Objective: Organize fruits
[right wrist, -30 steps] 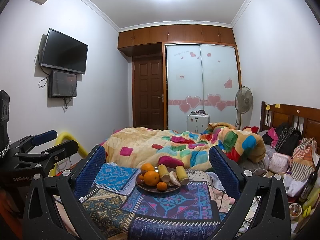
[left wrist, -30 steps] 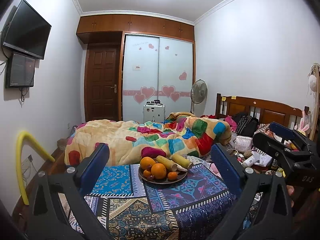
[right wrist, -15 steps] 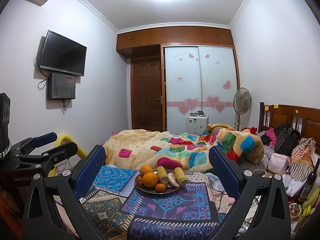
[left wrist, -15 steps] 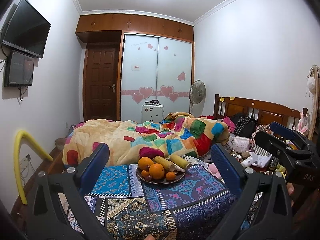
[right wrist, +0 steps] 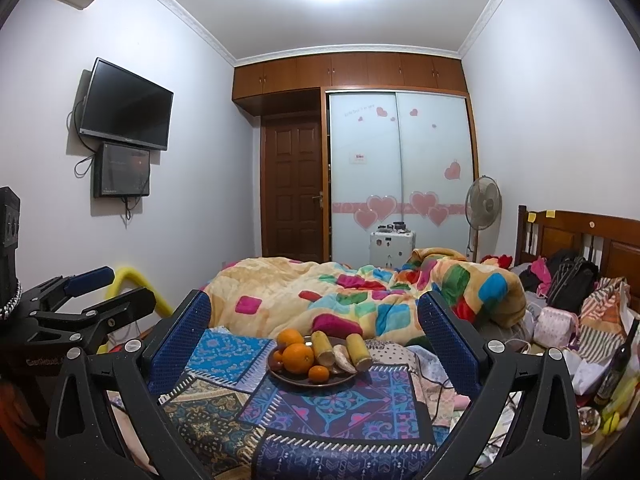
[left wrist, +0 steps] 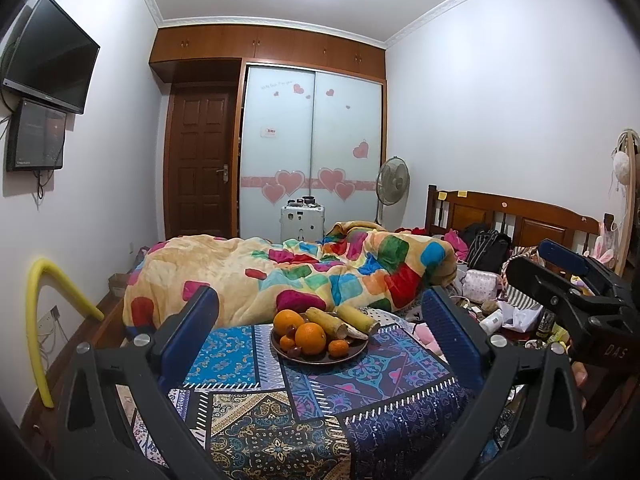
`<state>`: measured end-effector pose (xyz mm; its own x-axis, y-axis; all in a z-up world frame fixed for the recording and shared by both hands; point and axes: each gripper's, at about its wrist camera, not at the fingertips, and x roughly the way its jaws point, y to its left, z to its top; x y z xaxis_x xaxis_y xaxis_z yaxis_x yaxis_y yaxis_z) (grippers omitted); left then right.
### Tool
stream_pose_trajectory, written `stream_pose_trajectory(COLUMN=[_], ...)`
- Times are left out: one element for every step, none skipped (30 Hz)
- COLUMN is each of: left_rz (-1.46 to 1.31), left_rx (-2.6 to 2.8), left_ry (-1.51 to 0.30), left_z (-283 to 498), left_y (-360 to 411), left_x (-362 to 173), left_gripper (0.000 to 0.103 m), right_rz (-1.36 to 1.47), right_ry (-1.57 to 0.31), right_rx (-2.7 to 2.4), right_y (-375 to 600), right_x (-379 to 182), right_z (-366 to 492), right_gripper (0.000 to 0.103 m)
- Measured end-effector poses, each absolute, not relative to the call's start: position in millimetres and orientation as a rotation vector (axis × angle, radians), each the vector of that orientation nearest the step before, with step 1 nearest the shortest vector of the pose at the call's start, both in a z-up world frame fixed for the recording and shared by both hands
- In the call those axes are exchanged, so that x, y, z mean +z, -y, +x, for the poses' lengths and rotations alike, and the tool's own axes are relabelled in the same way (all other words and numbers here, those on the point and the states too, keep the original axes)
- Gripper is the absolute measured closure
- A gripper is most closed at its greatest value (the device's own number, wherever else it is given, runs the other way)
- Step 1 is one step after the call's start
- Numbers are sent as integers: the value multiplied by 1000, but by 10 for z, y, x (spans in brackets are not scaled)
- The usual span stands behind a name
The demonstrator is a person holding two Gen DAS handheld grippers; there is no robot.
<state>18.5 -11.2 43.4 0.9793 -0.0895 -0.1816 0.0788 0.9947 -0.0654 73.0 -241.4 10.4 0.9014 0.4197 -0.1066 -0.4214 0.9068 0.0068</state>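
Observation:
A dark round plate [left wrist: 320,358] of fruit stands on a patterned blue cloth [left wrist: 360,392]. It holds large oranges [left wrist: 310,338], small tangerines [left wrist: 338,348] and yellow cane-like sticks [left wrist: 326,322]. It also shows in the right wrist view [right wrist: 308,378], with an orange [right wrist: 298,358] in front. My left gripper [left wrist: 320,320] is open and empty, short of the plate. My right gripper [right wrist: 314,320] is open and empty, also short of the plate. Each gripper shows at the edge of the other's view: the right one [left wrist: 568,292], the left one [right wrist: 88,300].
A bed with a colourful quilt [left wrist: 288,276] lies behind the cloth. Bags and clutter [left wrist: 488,280] pile up at the right by the wooden headboard [left wrist: 516,216]. A yellow foam tube [left wrist: 36,320] stands at the left wall. A dark bottle [right wrist: 618,364] stands at the right.
Both views have shifted slightly: the plate sits a little lower and nearer in the frames. Both grippers stay open and empty.

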Motion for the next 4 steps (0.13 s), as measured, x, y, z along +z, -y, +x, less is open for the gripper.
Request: stream_pose_trajectory(left_rz=[-57, -56, -57, -58], left_rx=[-85, -89, -91, -93], left_ry=[-185, -187, -188, -189], left_z=[184, 184, 184, 182], left_y=[114, 117, 115, 114], left_x=[435, 436, 432, 433], left_gripper=[0, 0, 0, 0], right_rz=[-17, -16, -16, -16], right_ry=[-107, -107, -107, -107], right_rx=[435, 436, 436, 436], right_y=[2414, 2415, 2415, 2415], right_x=[104, 105, 103, 103], right_z=[730, 732, 730, 730], right_gripper=[0, 0, 0, 0])
